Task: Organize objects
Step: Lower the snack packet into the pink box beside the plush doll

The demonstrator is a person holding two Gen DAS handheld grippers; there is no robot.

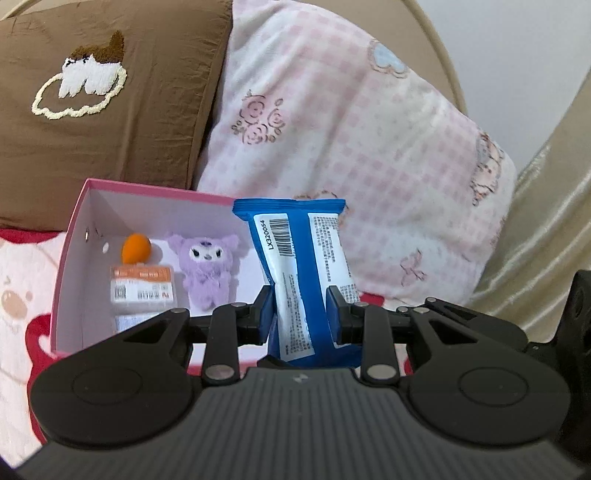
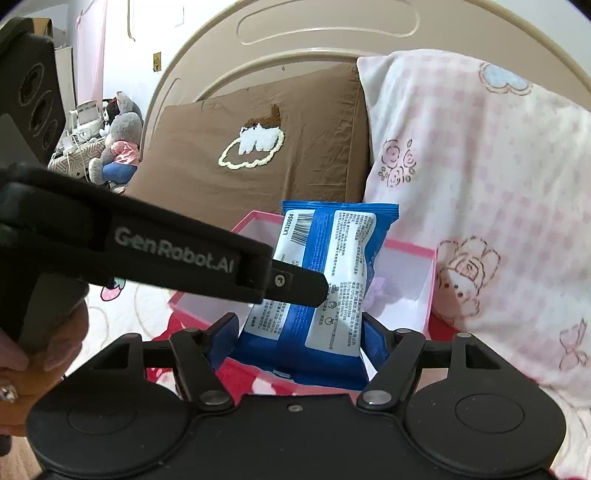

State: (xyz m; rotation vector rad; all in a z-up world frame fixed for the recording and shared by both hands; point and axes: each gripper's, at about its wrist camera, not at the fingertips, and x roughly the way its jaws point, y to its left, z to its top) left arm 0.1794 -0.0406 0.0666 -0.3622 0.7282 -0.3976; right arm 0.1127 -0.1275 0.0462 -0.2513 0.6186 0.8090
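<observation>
A blue and white packet stands upright between the fingers of my left gripper, which is shut on its lower half. In the right wrist view the same packet sits between the fingers of my right gripper, which stand apart at its lower edges; the left gripper's finger crosses in front of it. Behind is an open pink box holding a purple plush toy, an orange ball and a small orange-labelled box. The pink box also shows in the right wrist view.
A brown pillow and a pink checked pillow lean against the beige headboard. The box rests on a red and white blanket. A grey plush toy sits on a cluttered stand at far left.
</observation>
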